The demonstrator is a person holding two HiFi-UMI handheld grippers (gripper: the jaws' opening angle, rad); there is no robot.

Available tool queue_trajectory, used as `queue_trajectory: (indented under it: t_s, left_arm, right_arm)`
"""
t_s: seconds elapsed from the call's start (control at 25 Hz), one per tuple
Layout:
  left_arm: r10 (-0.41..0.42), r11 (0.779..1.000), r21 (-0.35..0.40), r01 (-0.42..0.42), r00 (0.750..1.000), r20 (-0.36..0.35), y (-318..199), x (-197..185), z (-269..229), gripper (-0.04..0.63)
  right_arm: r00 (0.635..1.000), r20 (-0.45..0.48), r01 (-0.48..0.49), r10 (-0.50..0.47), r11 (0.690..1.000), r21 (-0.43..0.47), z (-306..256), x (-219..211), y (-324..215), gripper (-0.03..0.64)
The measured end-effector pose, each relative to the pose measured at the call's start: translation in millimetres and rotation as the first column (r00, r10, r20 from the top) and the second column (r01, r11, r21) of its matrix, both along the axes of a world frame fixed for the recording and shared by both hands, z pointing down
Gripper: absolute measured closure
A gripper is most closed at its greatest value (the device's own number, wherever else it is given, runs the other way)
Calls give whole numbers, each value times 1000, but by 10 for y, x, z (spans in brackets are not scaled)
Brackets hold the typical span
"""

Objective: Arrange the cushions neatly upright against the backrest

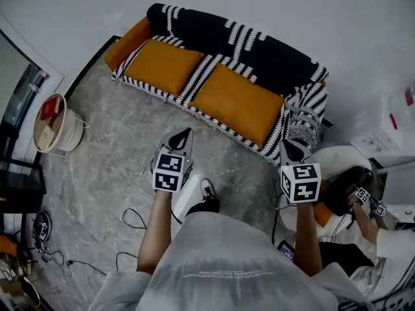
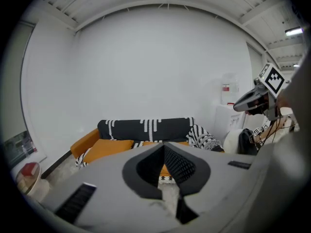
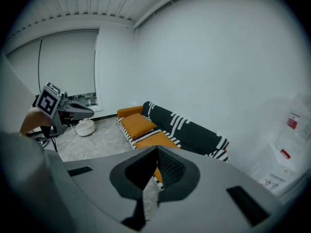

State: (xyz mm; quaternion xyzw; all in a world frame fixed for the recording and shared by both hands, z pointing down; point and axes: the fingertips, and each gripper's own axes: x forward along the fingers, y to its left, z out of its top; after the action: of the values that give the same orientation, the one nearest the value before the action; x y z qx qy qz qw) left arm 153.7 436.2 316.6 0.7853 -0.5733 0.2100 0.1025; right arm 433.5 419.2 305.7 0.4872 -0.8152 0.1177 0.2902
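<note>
Two orange cushions lie flat on the sofa seat, one on the left (image 1: 162, 67) and one on the right (image 1: 238, 102). Behind them runs the black backrest with white stripes (image 1: 259, 50). Both grippers hover over the floor in front of the sofa, apart from the cushions. My left gripper (image 1: 183, 137) points at the gap between the cushions; its jaws meet at the tips, with nothing between them (image 2: 164, 145). My right gripper (image 1: 291, 145) is near the sofa's right end, shut and holding nothing (image 3: 156, 149). The right gripper view shows the same cushions (image 3: 137, 125) and backrest (image 3: 192, 127).
A grey patterned throw (image 1: 303, 125) lies at the sofa's right end. A white basket (image 1: 65, 135) stands on the floor at the left, with cables (image 1: 130, 220) nearby. Another person with grippers (image 1: 356, 196) sits at the right beside a white seat (image 1: 337, 155). My shoe (image 1: 207, 190) is below the left gripper.
</note>
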Motion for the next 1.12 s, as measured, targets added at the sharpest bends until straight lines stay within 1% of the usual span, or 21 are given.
queue_trajectory:
  t_s: [0.24, 0.44, 0.52, 0.64, 0.76, 0.84, 0.92, 1.0, 1.04, 1.12]
  left_arm:
    - [21, 998, -67, -19, 999, 26, -655, -225, 247, 572]
    - [24, 994, -108, -20, 999, 42, -1111, -319, 367, 565]
    - [26, 991, -131, -20, 999, 46, -1263, -317, 445, 555]
    - [28, 985, -169, -17, 998, 60, -1419, -366, 667, 552]
    - [15, 984, -180, -7, 999, 45, -1622, -408, 849, 552]
    - [14, 981, -194, -5, 999, 45, -1733, -409, 998, 552]
    - [23, 973, -229, -8, 998, 60, -1848, -435, 1218, 540]
    - [36, 966, -259, -17, 997, 69, -1976, -463, 1445, 507]
    - [41, 963, -270, -20, 997, 69, -2038, -480, 1552, 499]
    - [43, 958, -288, -20, 996, 74, -2157, -528, 1763, 499]
  right_arm:
    - [999, 1, -42, 42, 997, -71, 290, -37, -561, 614]
    - [994, -5, -110, 110, 991, -75, 504, 141, -978, 614]
    - [993, 4, -121, 122, 988, -92, 596, 191, -1117, 614]
    - [995, -4, -103, 103, 987, -126, 811, 217, -1267, 614]
    - [997, -31, -71, 67, 987, -144, 1006, 271, -1464, 614]
    - [998, -15, -61, 59, 981, -185, 1160, 319, -1550, 612]
    - [998, -7, -62, 62, 971, -230, 1390, 351, -1619, 612]
    - [997, -9, -82, 83, 959, -270, 1643, 383, -1663, 606]
    - [995, -9, -97, 99, 953, -288, 1765, 396, -1678, 593]
    - [991, -13, -129, 131, 939, -318, 2017, 419, -1706, 579]
